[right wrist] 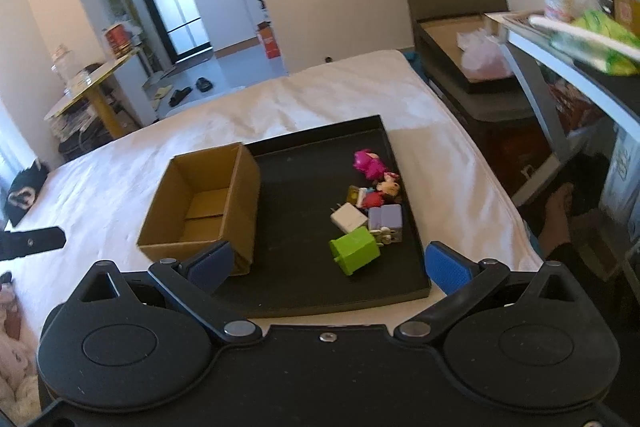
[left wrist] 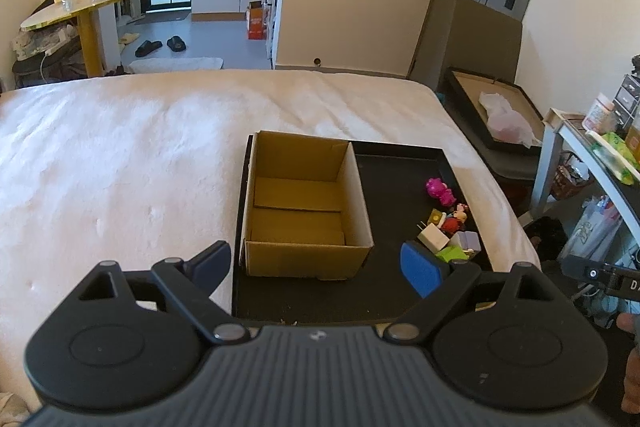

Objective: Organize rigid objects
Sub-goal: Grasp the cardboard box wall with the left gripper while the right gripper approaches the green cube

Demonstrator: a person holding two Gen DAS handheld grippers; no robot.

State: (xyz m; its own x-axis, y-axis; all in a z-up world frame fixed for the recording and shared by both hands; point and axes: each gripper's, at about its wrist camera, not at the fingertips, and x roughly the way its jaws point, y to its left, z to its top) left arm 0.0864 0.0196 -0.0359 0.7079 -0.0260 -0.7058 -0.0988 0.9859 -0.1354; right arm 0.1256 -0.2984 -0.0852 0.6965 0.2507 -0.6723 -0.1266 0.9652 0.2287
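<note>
An open, empty cardboard box (left wrist: 304,205) (right wrist: 204,203) stands on the left part of a black tray (left wrist: 392,179) (right wrist: 304,267) on the bed. On the tray's right side lies a cluster of small objects: a pink toy (left wrist: 439,190) (right wrist: 369,164), a red figure (left wrist: 454,223) (right wrist: 376,197), a white plug (left wrist: 433,237) (right wrist: 347,218), a purple block (left wrist: 468,239) (right wrist: 385,219) and a green plug (left wrist: 452,253) (right wrist: 354,251). My left gripper (left wrist: 318,269) is open and empty, near the tray's front edge. My right gripper (right wrist: 330,265) is open and empty, just in front of the green plug.
The tray sits on a white bed (left wrist: 120,155) near its right edge. A black bin with a bag (left wrist: 500,115) and a shelf unit (left wrist: 600,147) stand to the right. A yellow table (left wrist: 80,7) stands far left.
</note>
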